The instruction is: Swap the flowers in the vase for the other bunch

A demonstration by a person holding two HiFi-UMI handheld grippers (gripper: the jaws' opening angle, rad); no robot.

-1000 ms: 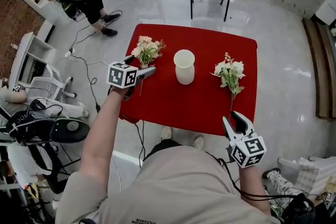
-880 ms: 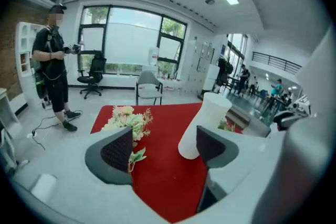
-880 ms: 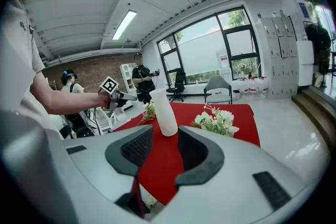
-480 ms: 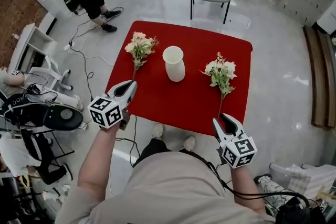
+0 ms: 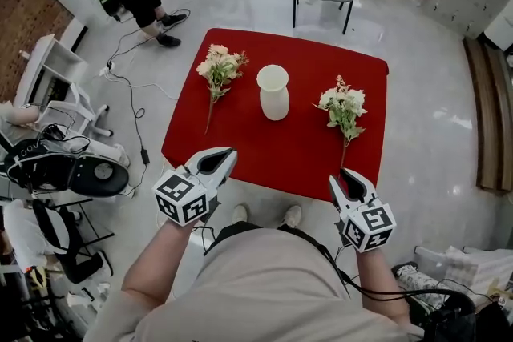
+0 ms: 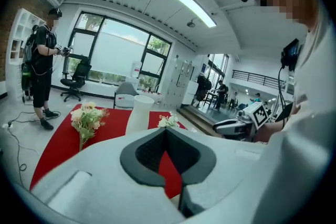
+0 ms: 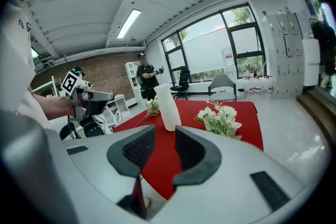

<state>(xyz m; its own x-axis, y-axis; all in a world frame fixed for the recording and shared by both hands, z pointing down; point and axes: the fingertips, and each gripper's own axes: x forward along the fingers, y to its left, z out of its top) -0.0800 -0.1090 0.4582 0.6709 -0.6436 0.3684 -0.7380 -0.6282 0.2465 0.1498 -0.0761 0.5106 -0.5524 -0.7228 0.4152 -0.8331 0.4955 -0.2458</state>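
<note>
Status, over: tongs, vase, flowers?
Left tongs shut, empty; right tongs open, just been closing, nothing between. Tall white vase empty; peach bunch, white bunch on red table. Nothing blocking.

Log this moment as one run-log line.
vase: upright, empty | pinkish bunch: lying left of vase | white bunch: lying right of vase | left gripper: shut, empty | right gripper: open, fingers just been closing, nothing between

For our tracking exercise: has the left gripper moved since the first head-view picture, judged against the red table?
Yes. The left gripper has pulled back from beside the peach flower bunch to the red rectangular table's near edge.
</note>
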